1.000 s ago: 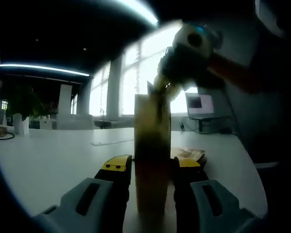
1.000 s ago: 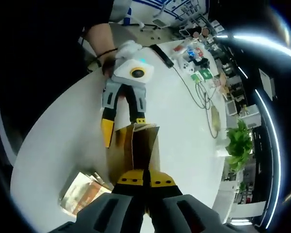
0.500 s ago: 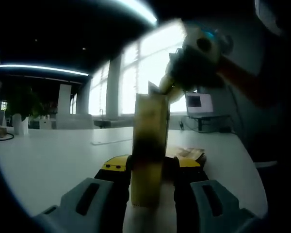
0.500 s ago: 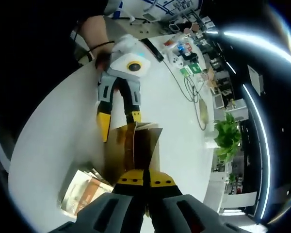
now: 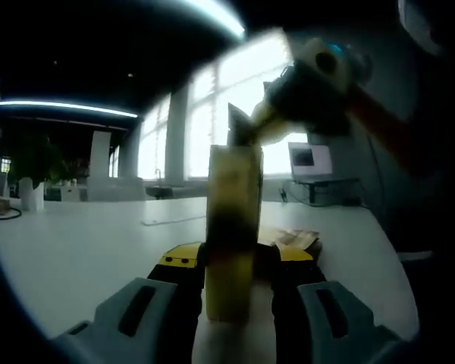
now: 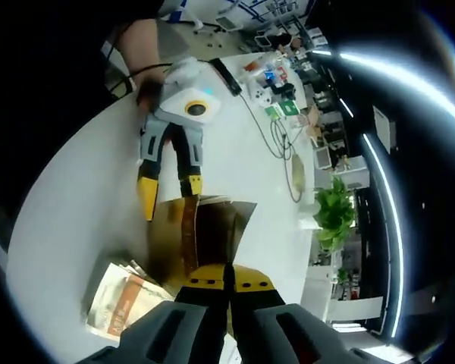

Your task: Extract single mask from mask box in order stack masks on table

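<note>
Right gripper view: my right gripper (image 6: 228, 274) comes up from six o'clock with its yellow-tipped jaws pressed together, and they appear to pinch a thin edge just at the near rim of the mask box (image 6: 199, 231), which stands open-topped on the white table (image 6: 76, 197) at the centre of the picture. Whether that edge is a mask or a box flap I cannot tell. At about eleven o'clock my left gripper (image 6: 167, 193) reaches in, one jaw on each side of the box's far end. In the left gripper view the box (image 5: 232, 227) rises tall and yellow-brown between my left gripper's (image 5: 231, 262) jaws, which clamp its sides and steady it. A stack of packaged masks (image 6: 121, 296) lies flat on the table at about eight o'clock, just beside the box. I judge a single mask to be very light, soft and floppy, prone to dragging its neighbour along, so I would take it by one thin edge. The cardboard looks light and easily tipped. No writing on box or packets is legible.
</note>
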Tool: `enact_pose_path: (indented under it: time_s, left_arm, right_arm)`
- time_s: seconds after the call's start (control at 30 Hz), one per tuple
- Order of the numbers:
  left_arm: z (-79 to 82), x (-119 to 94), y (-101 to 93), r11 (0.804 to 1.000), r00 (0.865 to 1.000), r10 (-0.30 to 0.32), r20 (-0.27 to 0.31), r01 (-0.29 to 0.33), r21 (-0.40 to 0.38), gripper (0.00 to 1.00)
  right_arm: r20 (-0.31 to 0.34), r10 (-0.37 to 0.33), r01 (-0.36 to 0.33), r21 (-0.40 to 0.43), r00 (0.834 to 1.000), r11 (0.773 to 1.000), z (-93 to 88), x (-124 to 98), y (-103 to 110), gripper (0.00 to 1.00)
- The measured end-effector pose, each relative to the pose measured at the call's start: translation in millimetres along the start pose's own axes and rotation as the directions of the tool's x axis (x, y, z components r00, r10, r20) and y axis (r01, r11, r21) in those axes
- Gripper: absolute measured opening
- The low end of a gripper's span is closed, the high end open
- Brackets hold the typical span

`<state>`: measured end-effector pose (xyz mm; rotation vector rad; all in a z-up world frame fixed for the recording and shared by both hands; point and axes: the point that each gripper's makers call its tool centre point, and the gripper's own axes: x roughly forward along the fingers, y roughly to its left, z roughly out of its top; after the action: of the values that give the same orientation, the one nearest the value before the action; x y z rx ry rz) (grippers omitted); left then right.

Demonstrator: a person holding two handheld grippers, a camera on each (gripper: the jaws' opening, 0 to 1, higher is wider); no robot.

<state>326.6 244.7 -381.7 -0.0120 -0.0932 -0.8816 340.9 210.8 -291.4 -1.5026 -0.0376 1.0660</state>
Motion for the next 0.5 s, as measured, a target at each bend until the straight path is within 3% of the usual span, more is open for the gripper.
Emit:
enact_pose_path:
  time_s: [0.23,0.5]
  left_arm:
    - [-0.2,0,-0.6,1.000,1.000,0.000,-0.002,0.000,0.001,0.26]
    - [-1.1,1,-2.2,1.000,1.000,-0.005,-0.006,0.005,0.001,0.26]
  right_arm:
    - [-0.031,-0.136,0.136,-0.001,0.990,0.991,-1.4,-15,-14,0.00]
    - [-0.053,-0.205,0.203,-0.042,0.977,0.978,2.7,-28,-20,0.00]
